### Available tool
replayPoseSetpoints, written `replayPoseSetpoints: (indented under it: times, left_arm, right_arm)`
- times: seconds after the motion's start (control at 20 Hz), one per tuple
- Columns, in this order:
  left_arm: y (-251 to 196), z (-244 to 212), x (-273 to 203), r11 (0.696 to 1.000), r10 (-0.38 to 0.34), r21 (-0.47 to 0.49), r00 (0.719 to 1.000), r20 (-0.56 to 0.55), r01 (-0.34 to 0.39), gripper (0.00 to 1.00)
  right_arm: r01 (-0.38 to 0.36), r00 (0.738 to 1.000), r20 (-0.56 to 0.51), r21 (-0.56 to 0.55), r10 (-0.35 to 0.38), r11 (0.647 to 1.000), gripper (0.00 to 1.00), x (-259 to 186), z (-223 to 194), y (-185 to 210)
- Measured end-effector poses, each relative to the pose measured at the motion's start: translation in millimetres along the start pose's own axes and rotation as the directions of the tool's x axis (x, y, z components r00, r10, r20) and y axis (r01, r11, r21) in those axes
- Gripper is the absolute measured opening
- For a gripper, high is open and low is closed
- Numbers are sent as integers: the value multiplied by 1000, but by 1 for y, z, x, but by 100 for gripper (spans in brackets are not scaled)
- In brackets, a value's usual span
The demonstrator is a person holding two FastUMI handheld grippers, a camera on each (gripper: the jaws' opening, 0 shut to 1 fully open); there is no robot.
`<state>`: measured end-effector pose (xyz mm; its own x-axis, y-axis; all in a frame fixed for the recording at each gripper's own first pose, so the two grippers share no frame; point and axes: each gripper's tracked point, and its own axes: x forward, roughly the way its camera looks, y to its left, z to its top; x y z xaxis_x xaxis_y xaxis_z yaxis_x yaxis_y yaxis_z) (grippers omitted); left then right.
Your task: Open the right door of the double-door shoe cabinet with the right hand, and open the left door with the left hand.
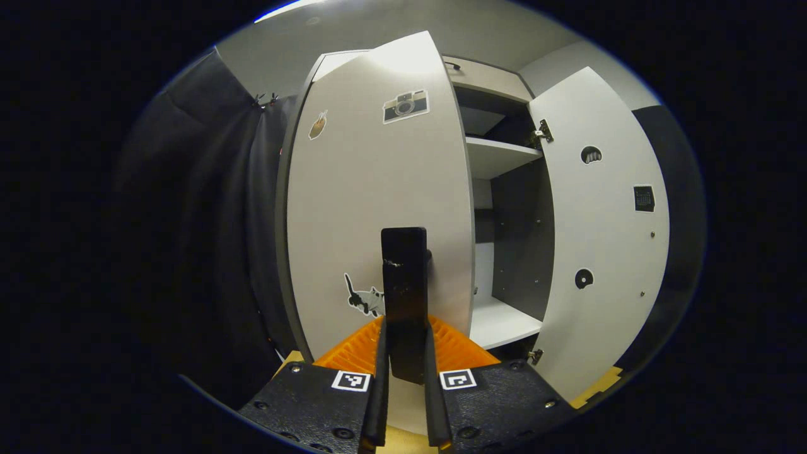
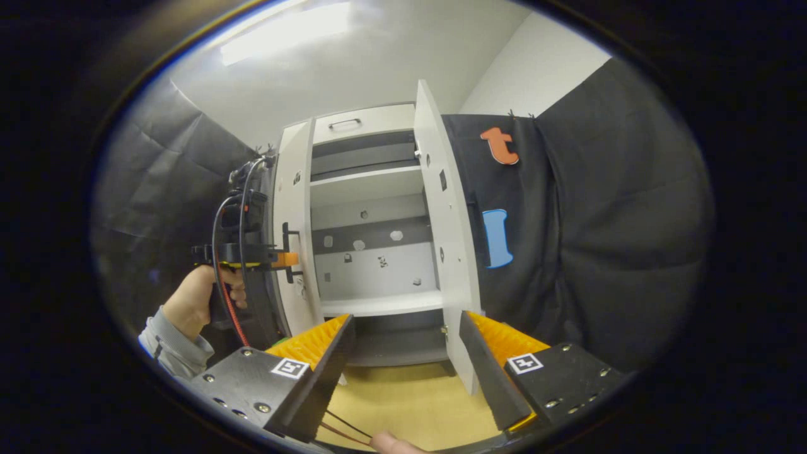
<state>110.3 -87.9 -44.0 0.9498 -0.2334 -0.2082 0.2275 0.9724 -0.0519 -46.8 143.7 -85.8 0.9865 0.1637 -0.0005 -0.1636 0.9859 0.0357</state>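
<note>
Left claw (image 1: 404, 353) clamped on left door (image 1: 372, 208) handle (image 1: 404, 277); right claw (image 2: 403, 359) fingers apart, clear of swung-open right door (image 2: 449, 252).

The shoe cabinet (image 2: 369, 252) stands at the far side, on the floor (image 2: 410, 403). Its left door (image 2: 295, 233) swings out on the left and its right door (image 2: 449, 252) swings out on the right, with the shelves (image 2: 378, 302) between them, inside the cabinet. The left tool (image 2: 285, 258) is at the left door's handle (image 1: 404, 277), its two fingers on either side of the handle. The right tool (image 2: 403, 372) is near, in front of the open cabinet, apart from the right door.
</note>
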Motion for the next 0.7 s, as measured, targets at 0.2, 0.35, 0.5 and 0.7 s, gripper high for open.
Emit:
replayPoseSetpoints:
  times: [0.2,0.35,0.5,0.7]
  left_arm:
    - [16,0,-18,1000,4,5,1000,1,-4,23]
    - [24,0,-25,1000,-1,-10,1000,-1,1,22]
    - [32,-1,-32,1000,3,-15,1000,2,-3,23]
    - [45,-1,-42,1000,16,-10,1000,16,-16,19]
  right_arm:
    - [11,1000,-7,-20,-11,1000,98,0,-3,8]
    - [3,1000,-11,-31,-3,1000,98,1,-4,16]
    - [-5,1000,-2,-45,5,999,94,-1,-3,24]
    - [-27,1000,-9,-58,26,998,99,-2,-7,35]
